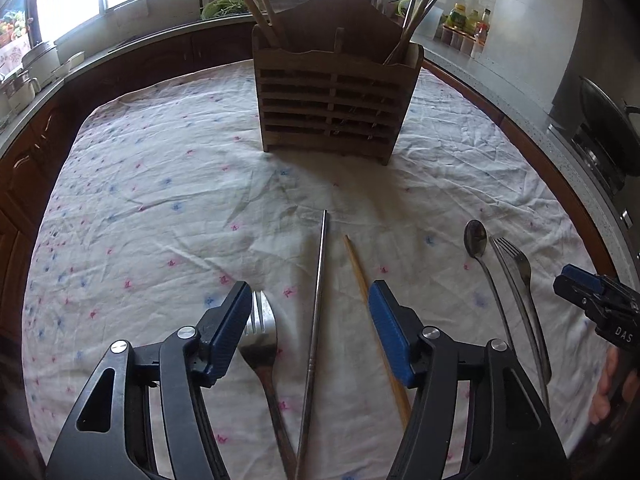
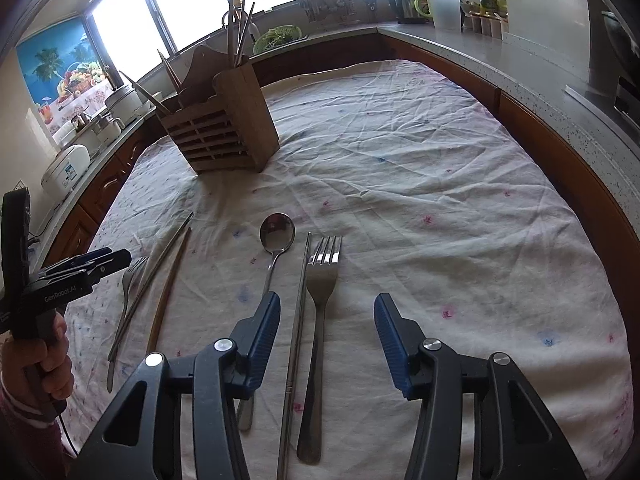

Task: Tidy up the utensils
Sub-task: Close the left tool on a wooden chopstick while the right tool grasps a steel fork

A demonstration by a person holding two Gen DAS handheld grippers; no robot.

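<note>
— On kitchen table, edge to edge: crumpled white tablecloth flecked pink and blue. Biggest piece on it?

— Brown slatted wooden utensil holder, upright at far end, chopsticks and handles poking from both compartments.

— And the grippers?

— Black left gripper with blue pads, jaws about half-wide, gripping nothing, straddling silver fork and steel chopstick; tan wooden chopstick running under its right finger. Matching right gripper, jaws likewise part open and empty, hanging over second steel chopstick and larger silver fork, lying side by side.

— Smallest item?

— Steel spoon, just left of that pair, handle slipping beneath right gripper's left finger. All loose cutlery flat on cloth at near end, well apart from holder.
</note>
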